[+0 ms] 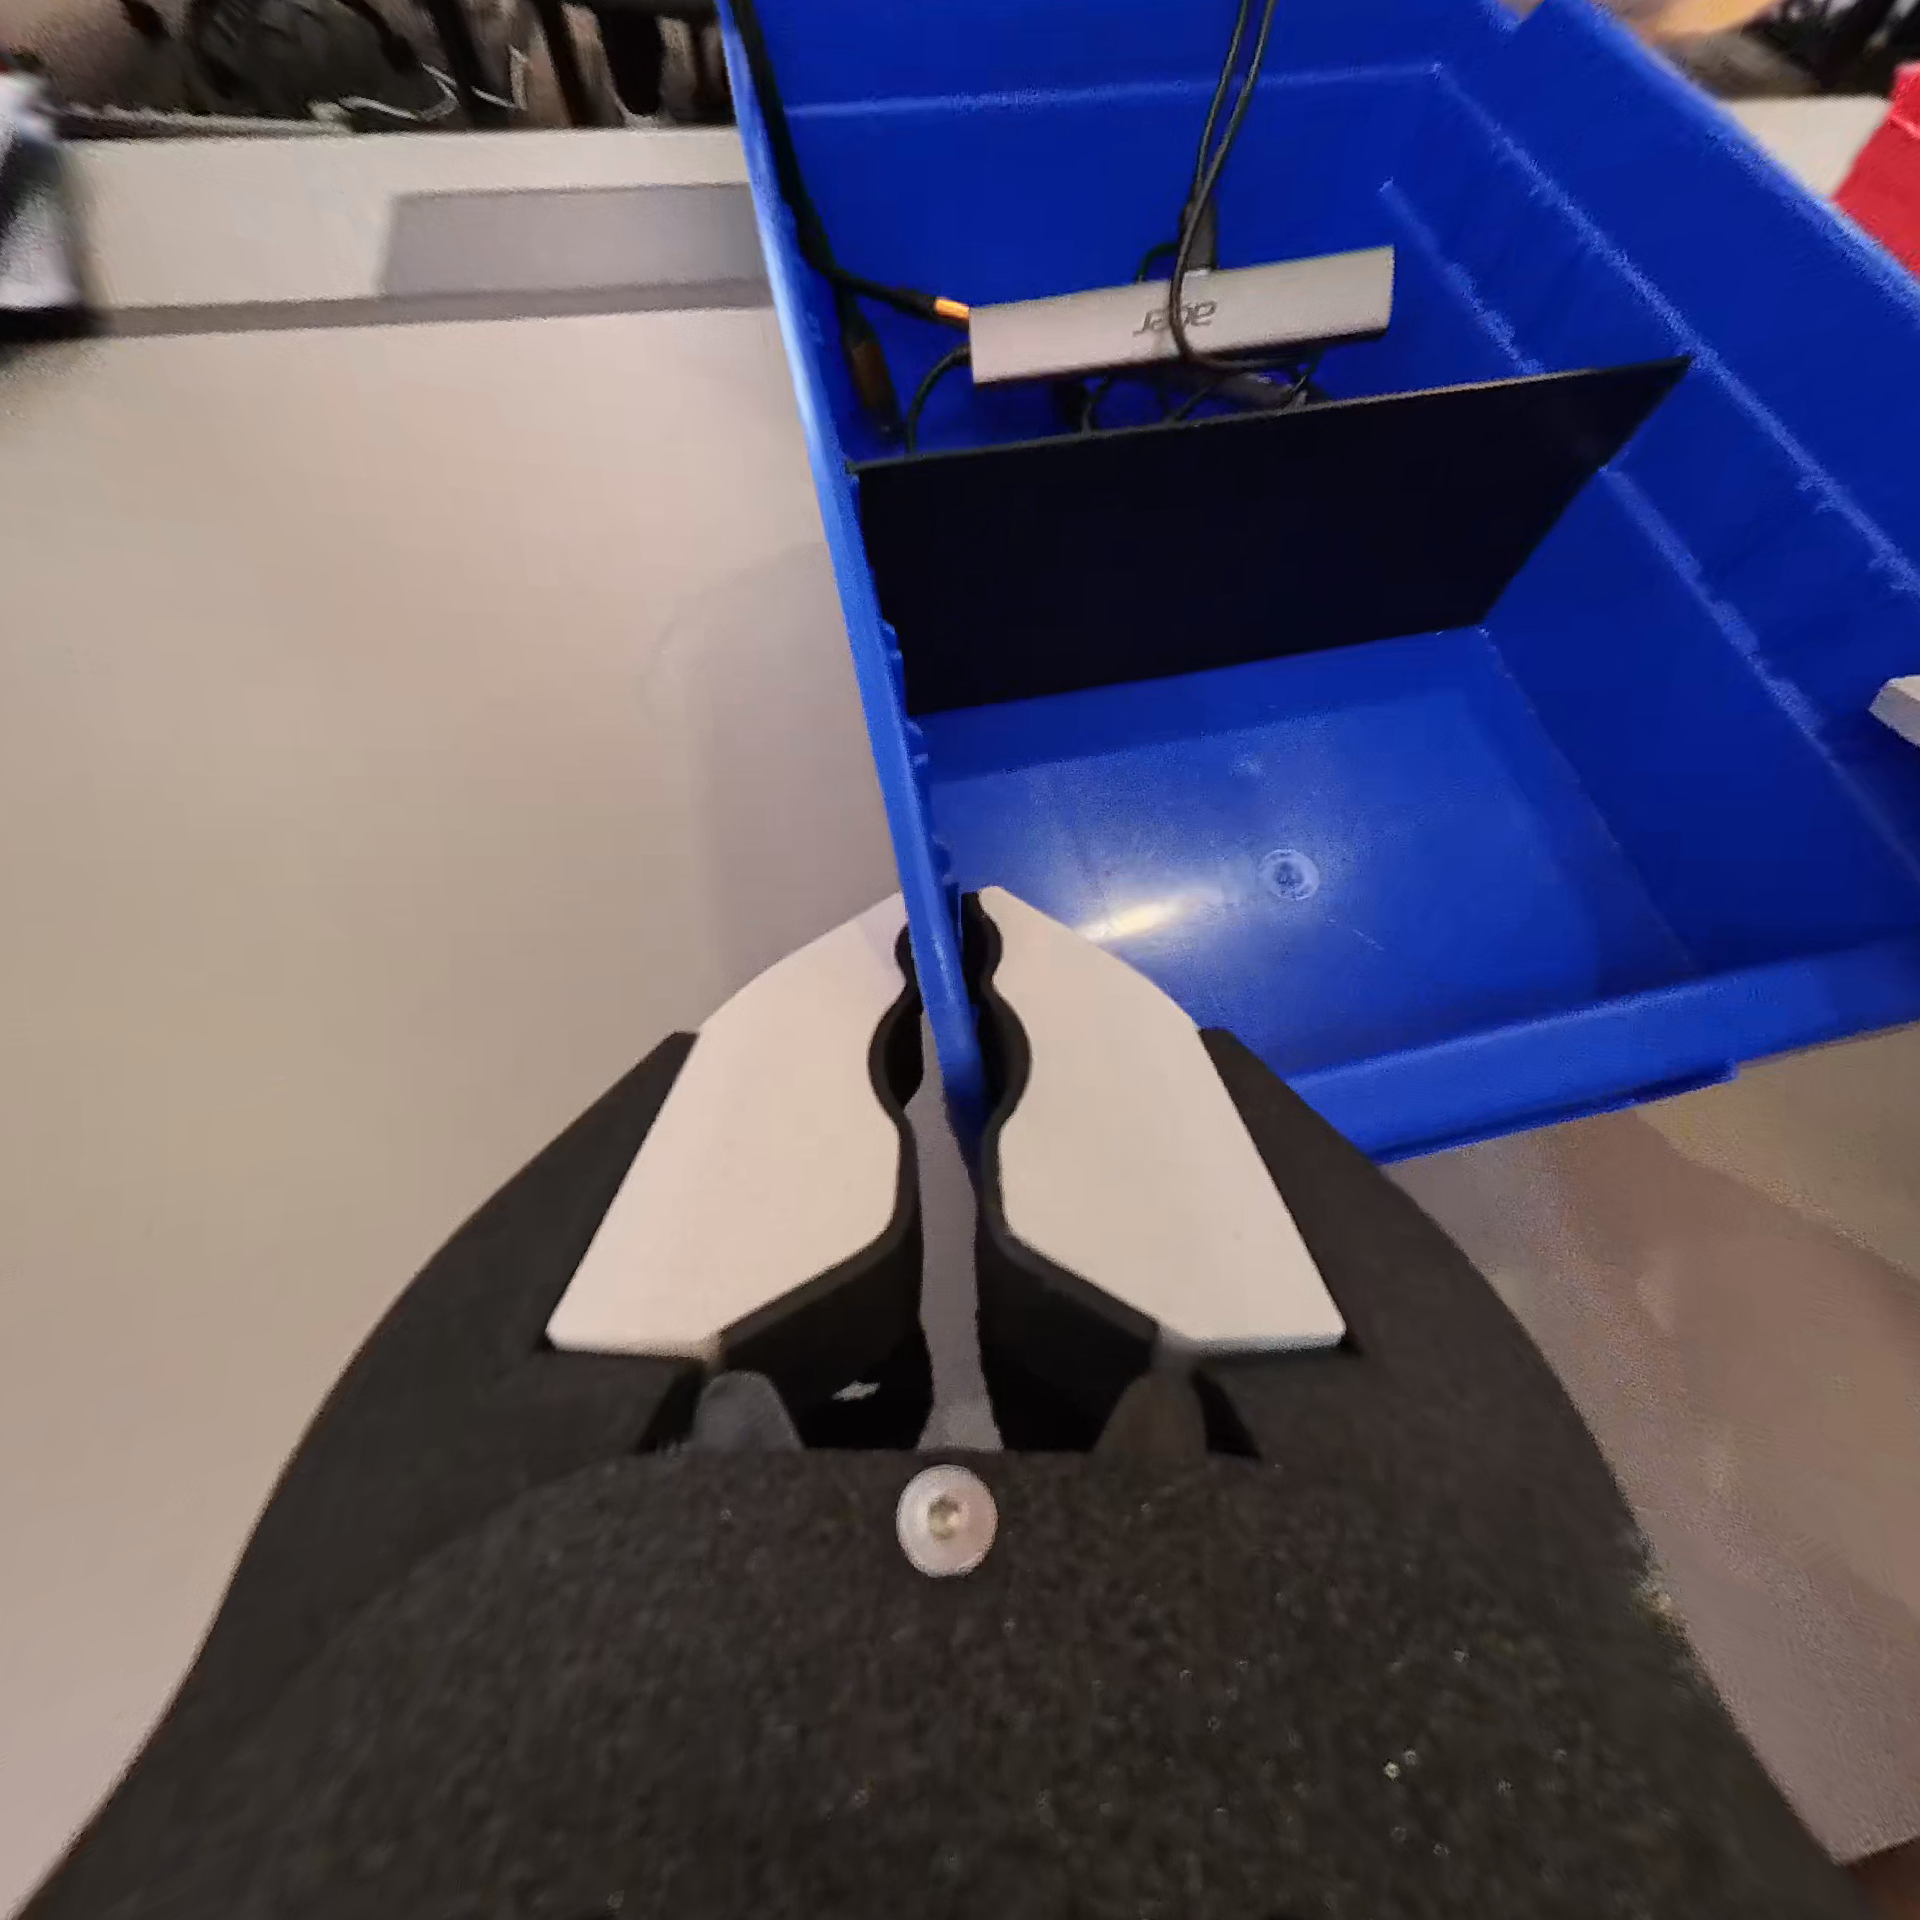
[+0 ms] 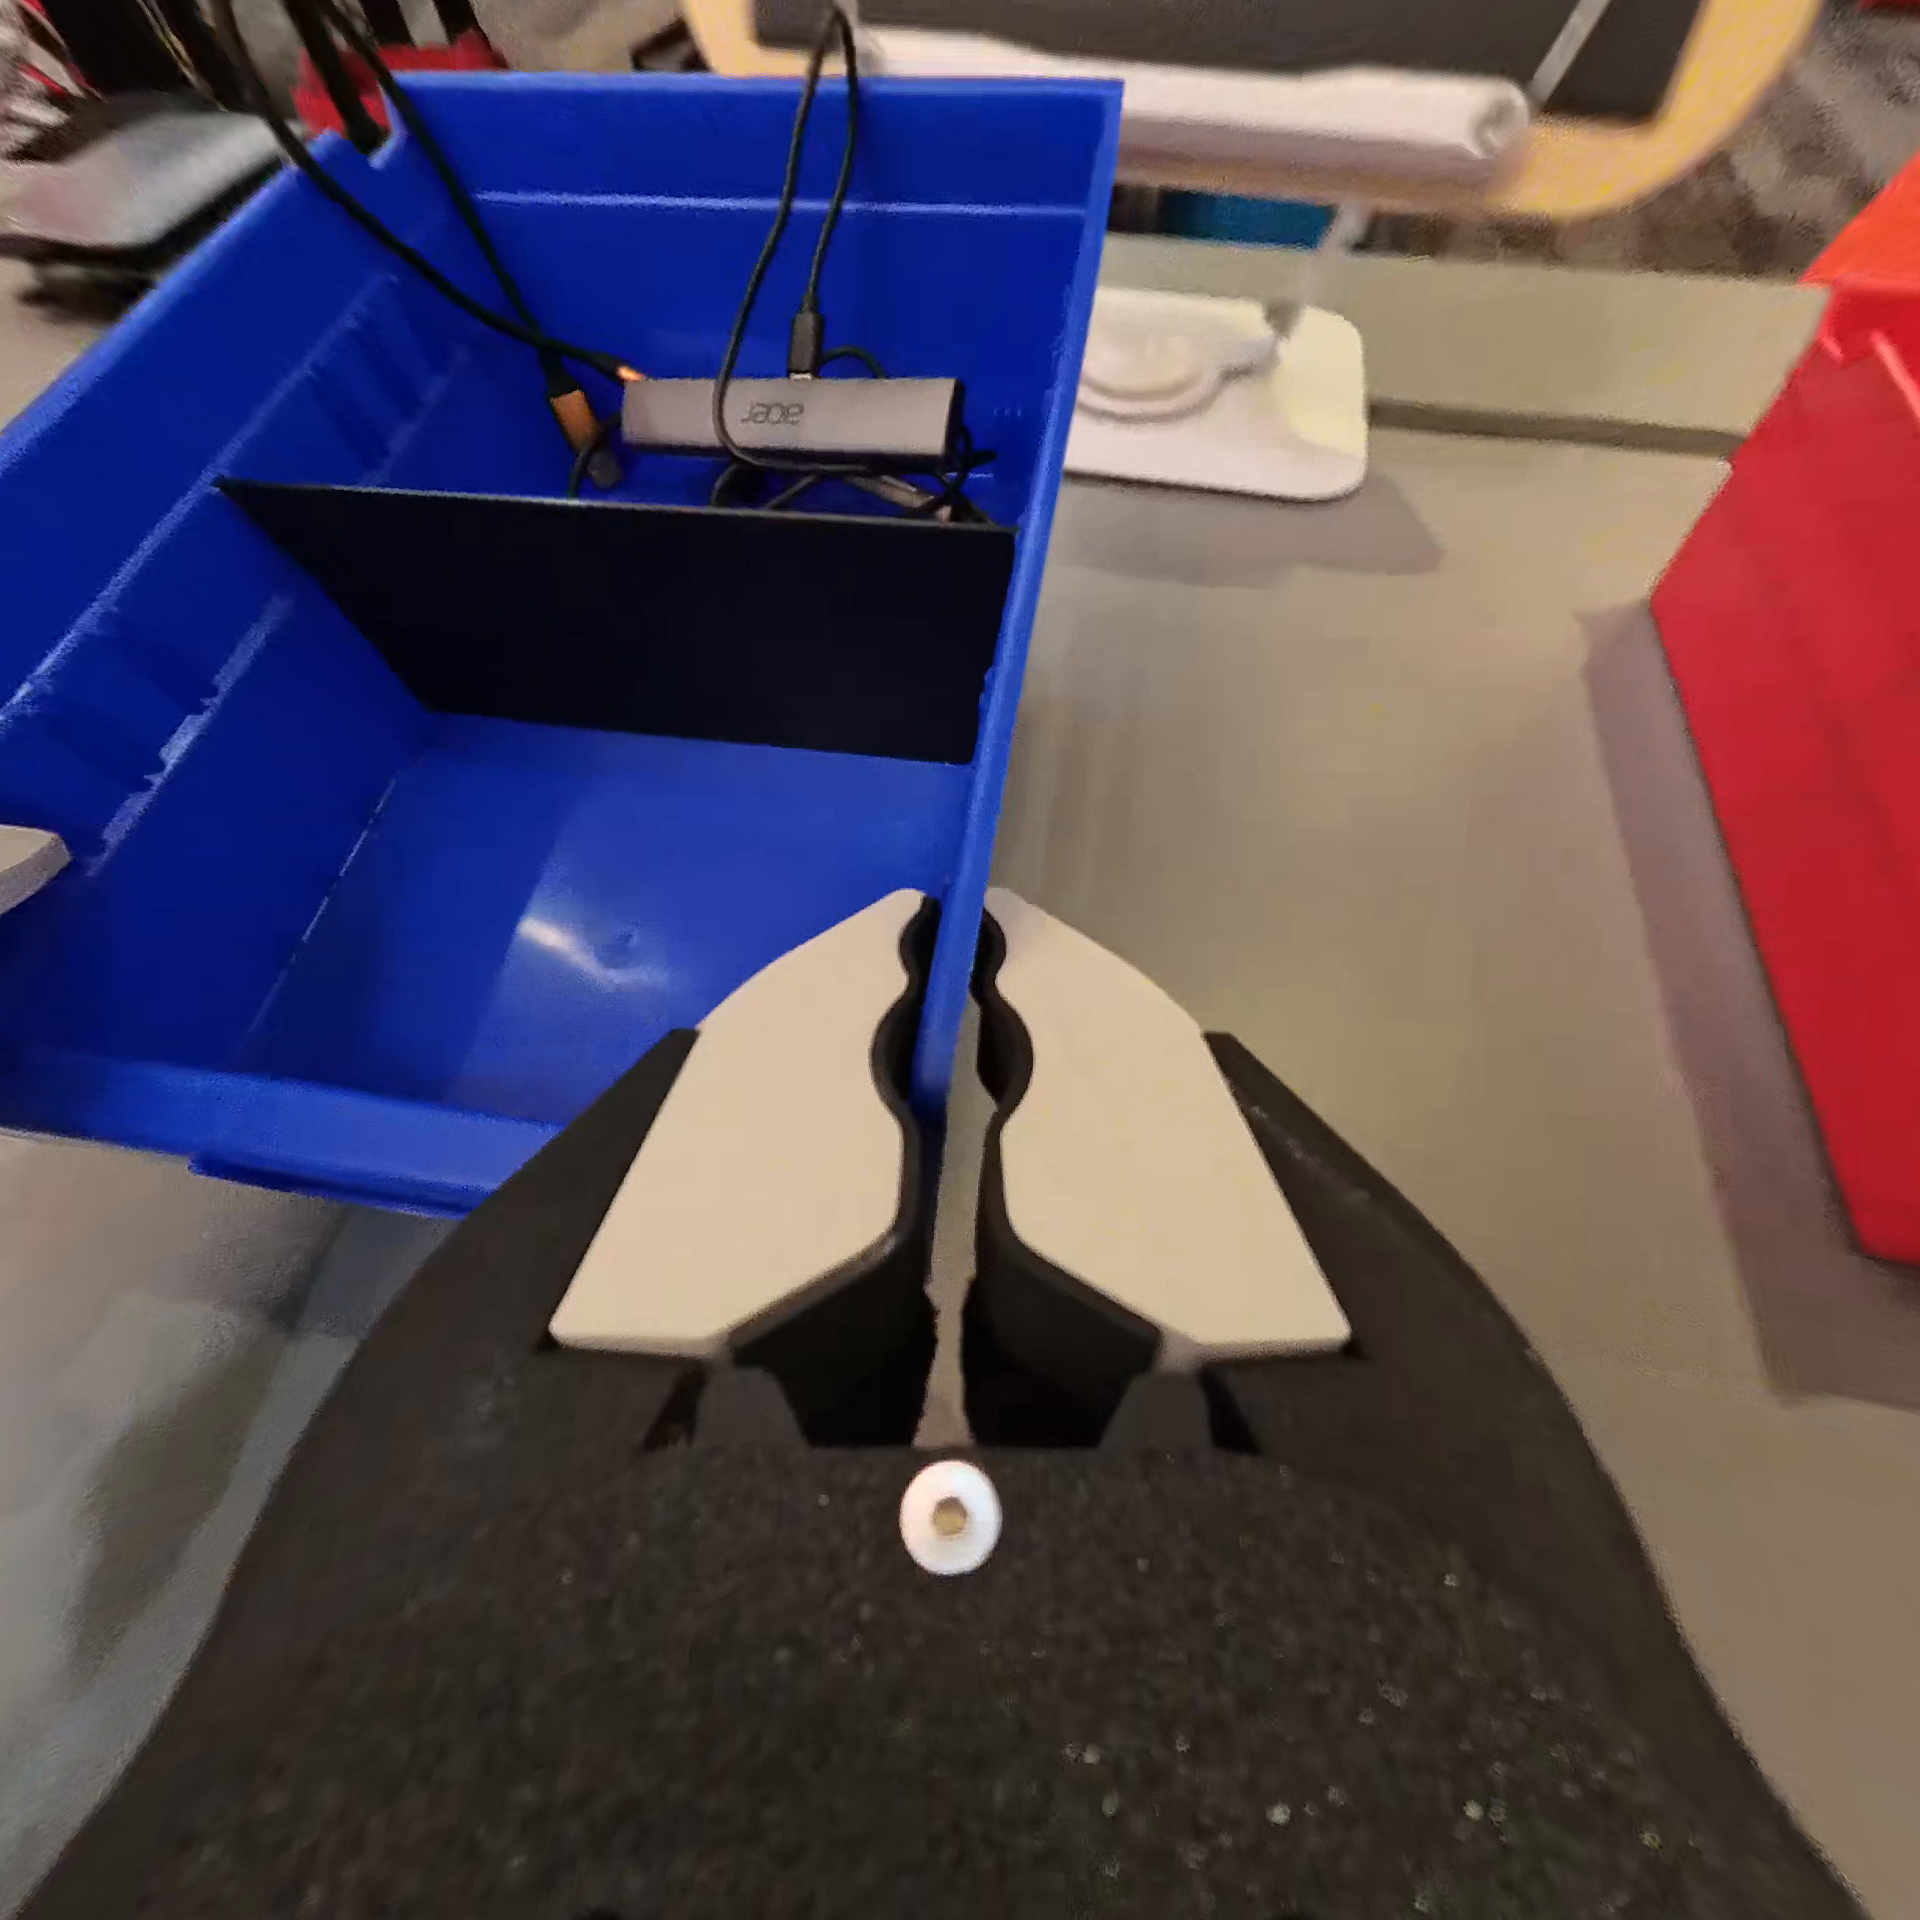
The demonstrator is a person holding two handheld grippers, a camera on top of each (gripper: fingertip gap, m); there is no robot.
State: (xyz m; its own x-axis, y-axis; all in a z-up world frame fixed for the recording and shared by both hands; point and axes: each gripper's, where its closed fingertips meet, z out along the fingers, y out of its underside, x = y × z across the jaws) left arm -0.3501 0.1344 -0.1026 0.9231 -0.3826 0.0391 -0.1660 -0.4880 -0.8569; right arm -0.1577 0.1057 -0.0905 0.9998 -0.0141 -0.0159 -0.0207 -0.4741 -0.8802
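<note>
Bin (image 1: 1558, 727), blue, sits tilted over the desk (image 1: 364, 727); left hand-held gripper (image 1: 940, 914) pinches its left wall, right hand-held gripper (image 2: 954, 914) its right wall. Grey hub (image 2: 790, 416) with cables lies behind the divider (image 2: 675, 623).

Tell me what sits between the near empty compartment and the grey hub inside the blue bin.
A black divider panel stands across the blue bin, separating them; the grey hub lies behind it among cables. Both wrist views show it.
</note>
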